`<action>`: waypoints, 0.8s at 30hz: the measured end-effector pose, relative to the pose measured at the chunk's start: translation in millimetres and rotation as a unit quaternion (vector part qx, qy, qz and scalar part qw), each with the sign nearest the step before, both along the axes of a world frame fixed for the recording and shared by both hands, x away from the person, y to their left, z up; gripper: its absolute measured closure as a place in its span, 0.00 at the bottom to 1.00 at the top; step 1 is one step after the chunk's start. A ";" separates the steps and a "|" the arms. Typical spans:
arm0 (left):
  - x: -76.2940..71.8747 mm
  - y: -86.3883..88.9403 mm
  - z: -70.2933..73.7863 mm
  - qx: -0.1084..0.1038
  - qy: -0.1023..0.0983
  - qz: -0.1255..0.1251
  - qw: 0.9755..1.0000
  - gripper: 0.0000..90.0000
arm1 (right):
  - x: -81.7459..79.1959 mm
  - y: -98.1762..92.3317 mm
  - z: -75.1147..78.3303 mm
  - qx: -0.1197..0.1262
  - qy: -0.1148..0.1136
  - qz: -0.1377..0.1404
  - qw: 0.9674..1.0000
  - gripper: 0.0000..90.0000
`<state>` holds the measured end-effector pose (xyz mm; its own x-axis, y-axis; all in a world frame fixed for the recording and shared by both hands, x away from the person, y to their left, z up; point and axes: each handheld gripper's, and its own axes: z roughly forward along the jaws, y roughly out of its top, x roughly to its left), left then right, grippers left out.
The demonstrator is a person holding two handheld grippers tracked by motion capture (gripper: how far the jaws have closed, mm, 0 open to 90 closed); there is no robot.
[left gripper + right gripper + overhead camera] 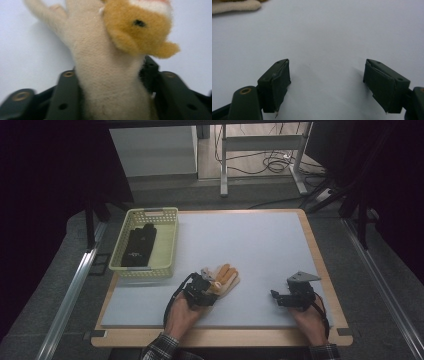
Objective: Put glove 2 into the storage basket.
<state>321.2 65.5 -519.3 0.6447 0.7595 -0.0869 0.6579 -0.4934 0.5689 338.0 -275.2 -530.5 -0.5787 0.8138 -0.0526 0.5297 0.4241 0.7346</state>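
Observation:
A cream knitted glove (227,276) with orange plush parts lies on the white mat, fingers pointing away from me. My left gripper (211,286) reaches it from the near side. In the left gripper view its two black jaws press on either side of the glove's cream cuff (107,82), with an orange furry patch (136,27) just beyond. My right gripper (276,296) rests low over bare mat to the right, apart from the glove. Its jaws (327,80) stand wide with nothing between them, and a cream edge of the glove (234,6) shows at the top left of that view.
A pale yellow plastic basket (150,212) stands at the mat's back left with a black folded item (138,245) inside. The white mat (250,240) stretches bare behind both grippers. The wooden table edge (330,285) runs close to my right hand.

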 end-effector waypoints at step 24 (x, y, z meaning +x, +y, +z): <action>5.9 16.2 37.6 -0.012 -0.019 -0.009 1.000 0.86 | 0.0 -0.3 -0.2 0.001 0.000 0.000 1.000 0.23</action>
<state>327.0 81.7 -481.7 0.6611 0.7460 -0.0804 0.6273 -0.4908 0.6047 338.0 -275.5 -530.7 -0.5791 0.8137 -0.0508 0.5294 0.4227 0.7356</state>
